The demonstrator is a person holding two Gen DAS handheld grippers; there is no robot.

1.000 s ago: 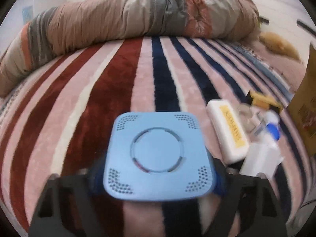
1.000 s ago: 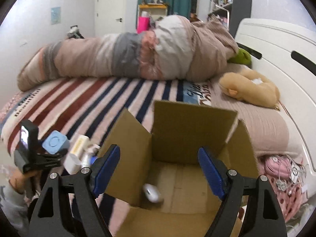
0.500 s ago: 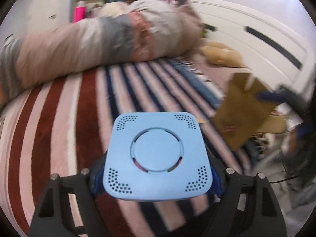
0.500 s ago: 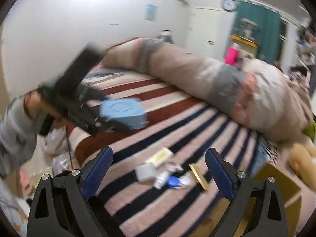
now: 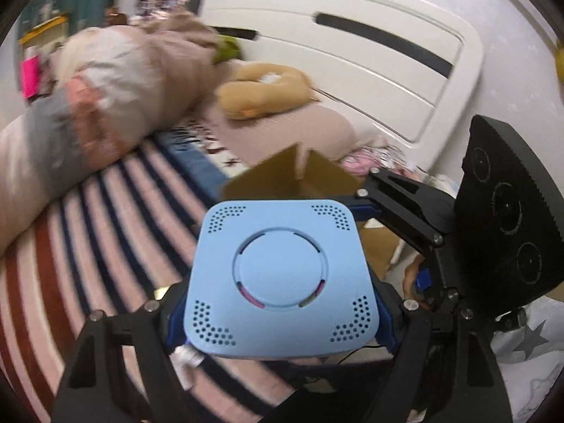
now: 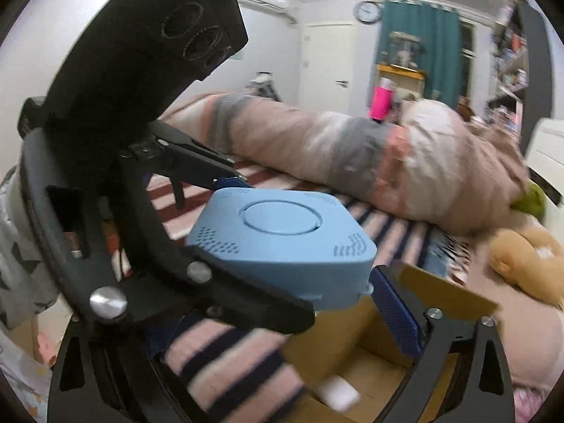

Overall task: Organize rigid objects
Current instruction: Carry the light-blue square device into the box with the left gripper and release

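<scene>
Gripping blue box (image 5: 282,278) | left tool (image 5: 282,320) | above carton (image 6: 373,373)

I am in a home bedroom; bed (image 5: 105,218) with striped blanket; white headboard (image 5: 352,53); rolled duvet (image 6: 317,148); wall clock (image 6: 367,11).

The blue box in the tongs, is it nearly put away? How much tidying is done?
Partly done. A white thing already lies in the cardboard box. In hand: the left tongs grip the blue box and hold it by the carton, not yet inside. The right tongs are empty, closing a little. Anything still left on the bed is out of sight.
</scene>
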